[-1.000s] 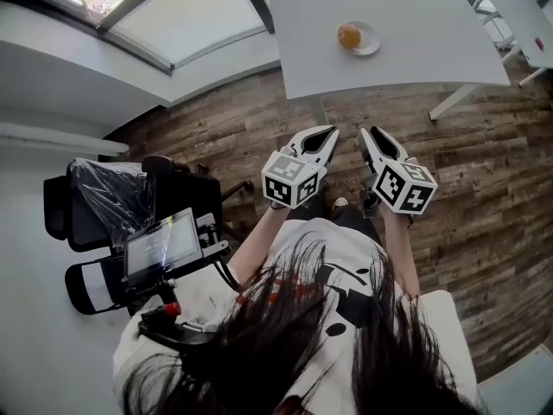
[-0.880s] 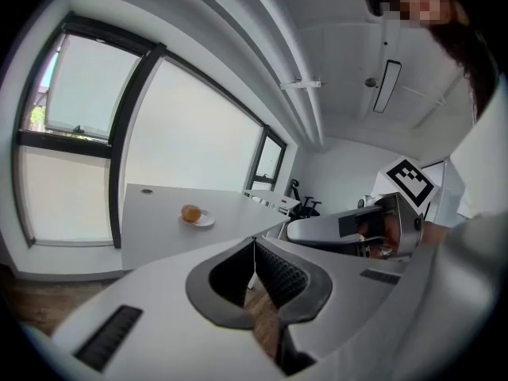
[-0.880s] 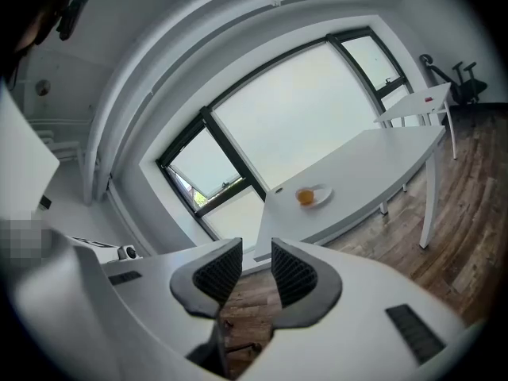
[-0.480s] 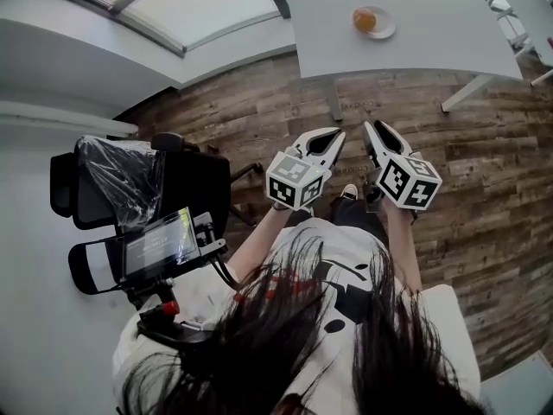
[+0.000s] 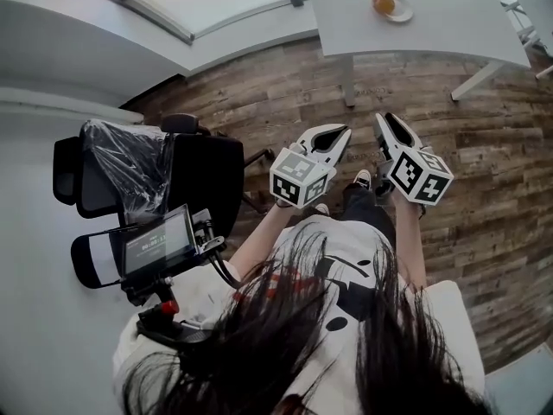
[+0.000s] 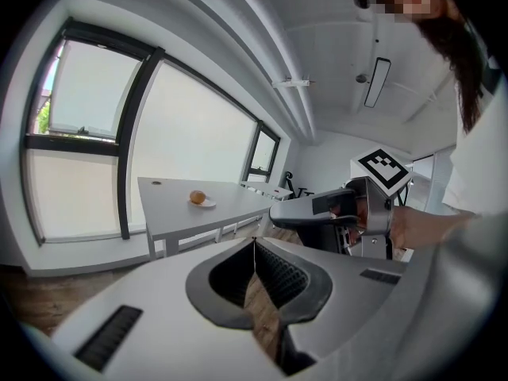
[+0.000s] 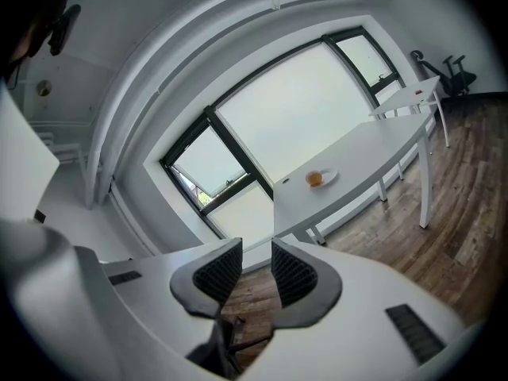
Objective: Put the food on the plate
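Observation:
An orange piece of food lies on a small white plate on the white table, far ahead of both grippers. The left gripper view shows the food and the plate small in the distance, as does the right gripper view: food, plate. My left gripper is held over the wooden floor, its tips touching and empty. Beside it, my right gripper is shut too, with only a narrow slit between its pads and nothing in it.
A black office chair wrapped in plastic stands at my left, with a screen device near my body. Table legs stand ahead on the wooden floor. A large window and sill run along the far left.
The table and plate have slid toward the upper right of the head view. Both grippers shifted right together, side by side, with their jaws unchanged. The chair has come further into view.

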Motion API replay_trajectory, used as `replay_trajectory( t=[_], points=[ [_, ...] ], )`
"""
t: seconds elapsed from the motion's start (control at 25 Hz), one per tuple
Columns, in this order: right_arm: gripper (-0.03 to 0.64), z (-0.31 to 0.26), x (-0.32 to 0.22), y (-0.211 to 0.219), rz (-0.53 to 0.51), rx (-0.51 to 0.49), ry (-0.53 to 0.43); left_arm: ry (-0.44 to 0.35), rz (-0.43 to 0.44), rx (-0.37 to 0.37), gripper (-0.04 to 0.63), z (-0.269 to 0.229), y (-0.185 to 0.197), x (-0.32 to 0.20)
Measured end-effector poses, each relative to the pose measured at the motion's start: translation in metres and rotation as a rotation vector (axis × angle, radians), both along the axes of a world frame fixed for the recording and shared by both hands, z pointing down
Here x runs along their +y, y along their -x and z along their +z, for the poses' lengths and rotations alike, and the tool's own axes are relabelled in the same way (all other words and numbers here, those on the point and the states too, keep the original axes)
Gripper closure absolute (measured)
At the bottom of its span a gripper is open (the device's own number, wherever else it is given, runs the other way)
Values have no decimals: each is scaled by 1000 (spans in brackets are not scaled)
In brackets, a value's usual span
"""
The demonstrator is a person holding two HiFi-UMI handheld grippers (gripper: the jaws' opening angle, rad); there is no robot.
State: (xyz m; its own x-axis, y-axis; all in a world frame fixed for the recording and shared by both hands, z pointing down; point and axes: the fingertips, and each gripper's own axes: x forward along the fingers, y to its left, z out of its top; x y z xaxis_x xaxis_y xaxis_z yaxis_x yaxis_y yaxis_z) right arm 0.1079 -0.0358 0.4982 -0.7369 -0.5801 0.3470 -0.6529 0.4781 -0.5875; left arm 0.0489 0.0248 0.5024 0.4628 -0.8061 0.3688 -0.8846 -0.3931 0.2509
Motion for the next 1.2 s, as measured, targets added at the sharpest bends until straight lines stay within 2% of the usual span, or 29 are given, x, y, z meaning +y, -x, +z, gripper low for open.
replay_trajectory(
  t=[0.4, 0.64, 1.2],
  points=[
    [495, -4, 93, 11, 40, 30, -24, -29, 6, 31, 589, -2, 29, 87],
    [495, -13, 155, 20, 25, 40, -54, -69, -3, 36, 589, -14, 38, 142],
    [495, -9, 165, 40, -63, 85, -44, -65, -46, 63, 589, -11, 46, 140]
  ],
)
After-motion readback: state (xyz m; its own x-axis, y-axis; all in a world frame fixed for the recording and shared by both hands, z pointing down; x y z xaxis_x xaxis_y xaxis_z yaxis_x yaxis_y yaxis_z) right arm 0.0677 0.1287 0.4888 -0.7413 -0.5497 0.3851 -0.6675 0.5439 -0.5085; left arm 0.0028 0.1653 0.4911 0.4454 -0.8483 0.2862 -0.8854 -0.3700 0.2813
